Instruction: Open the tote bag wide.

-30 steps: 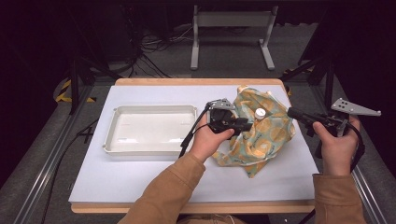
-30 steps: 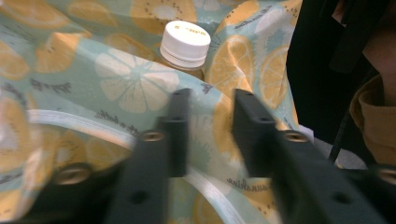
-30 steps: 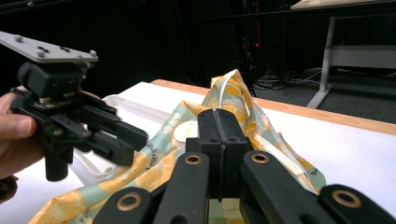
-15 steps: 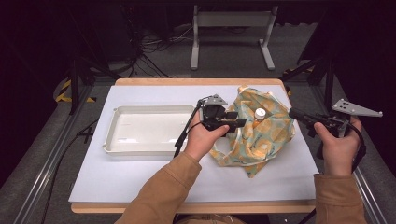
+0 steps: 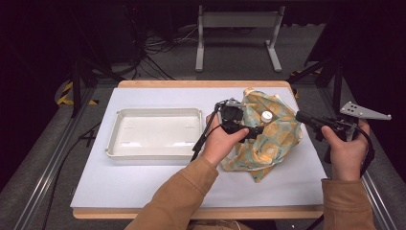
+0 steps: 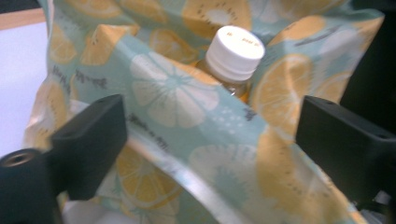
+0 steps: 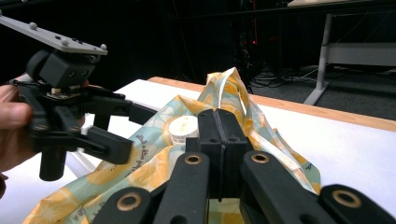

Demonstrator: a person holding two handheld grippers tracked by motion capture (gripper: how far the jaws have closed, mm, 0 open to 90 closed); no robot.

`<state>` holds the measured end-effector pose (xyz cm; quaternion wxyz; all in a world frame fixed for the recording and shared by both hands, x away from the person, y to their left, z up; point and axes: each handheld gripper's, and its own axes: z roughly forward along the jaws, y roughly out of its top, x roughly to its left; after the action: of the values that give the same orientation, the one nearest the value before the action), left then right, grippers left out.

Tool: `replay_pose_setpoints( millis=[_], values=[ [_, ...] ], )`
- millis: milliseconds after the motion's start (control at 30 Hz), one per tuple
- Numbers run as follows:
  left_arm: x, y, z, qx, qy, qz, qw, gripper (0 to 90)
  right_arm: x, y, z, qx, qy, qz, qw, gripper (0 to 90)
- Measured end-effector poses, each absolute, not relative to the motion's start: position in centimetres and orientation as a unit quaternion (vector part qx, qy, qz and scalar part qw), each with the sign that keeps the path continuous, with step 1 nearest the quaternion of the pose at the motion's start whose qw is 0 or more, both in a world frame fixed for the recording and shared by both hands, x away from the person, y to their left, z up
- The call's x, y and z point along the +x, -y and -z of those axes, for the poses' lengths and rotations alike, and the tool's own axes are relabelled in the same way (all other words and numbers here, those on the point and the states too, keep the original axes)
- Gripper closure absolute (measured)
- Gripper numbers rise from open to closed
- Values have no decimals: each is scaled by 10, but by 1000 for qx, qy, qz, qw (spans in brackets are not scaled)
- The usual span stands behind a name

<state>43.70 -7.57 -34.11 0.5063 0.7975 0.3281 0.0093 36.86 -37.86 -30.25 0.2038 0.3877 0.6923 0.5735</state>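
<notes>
1. Overhead, high view: fruit-print cloth bag (image 5: 268, 136) sits crumpled on the right half of the white table mat (image 5: 143, 187), a bottle's white cap (image 5: 266, 115) poking out of its mouth. Left gripper (image 5: 249, 130) is at the bag's left edge; its jaws have just been opening. Right gripper (image 5: 306, 120) is at the bag's right edge, jaws pressed together. White tray (image 5: 153, 133) lies well apart on the left — nothing between it and the bag but the left gripper's cable. Metal stand (image 5: 237, 36) and floor cables sit beyond the table.

2. Left gripper view: jaws stand wide, released; a fold of the bag's rim (image 6: 187, 135) runs between them, pads not pressing it. Bottle (image 6: 233, 56) stands just behind that fold, which covers its body — the cap and a bit of amber neck show.

3. Right gripper view: right gripper (image 7: 219, 135) clenched tight, fabric just in front and around the tips; whether it pinches cloth I cannot tell. Cap (image 7: 183, 129) is just left of the tips, the left gripper (image 7: 116, 126) spread open beyond it.
</notes>
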Motion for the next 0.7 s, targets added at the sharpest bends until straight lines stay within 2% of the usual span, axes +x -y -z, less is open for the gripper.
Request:
replay_pose_setpoints(
  millis=[33,67,200,267,333,400,700],
  values=[
    [437,76,342,799,-328,-8,505,173,368,379,302,388,-692,-574,204,900],
    [438,75,342,802,-322,-7,503,252,368,380,302,388,-692,-574,204,900],
    [436,67,339,806,-302,-15,509,648,368,382,302,389,-691,-573,206,900],
    [436,64,337,805,-301,-19,512,789,367,382,302,389,-691,-574,205,900],
    [436,59,334,802,-299,-26,516,847,367,383,302,389,-691,-573,207,900],
    [435,55,331,798,-301,-34,521,867,366,384,302,391,-691,-572,209,900],
    [435,33,328,791,-305,-55,528,875,362,397,309,409,-695,-551,215,900]
  ],
)
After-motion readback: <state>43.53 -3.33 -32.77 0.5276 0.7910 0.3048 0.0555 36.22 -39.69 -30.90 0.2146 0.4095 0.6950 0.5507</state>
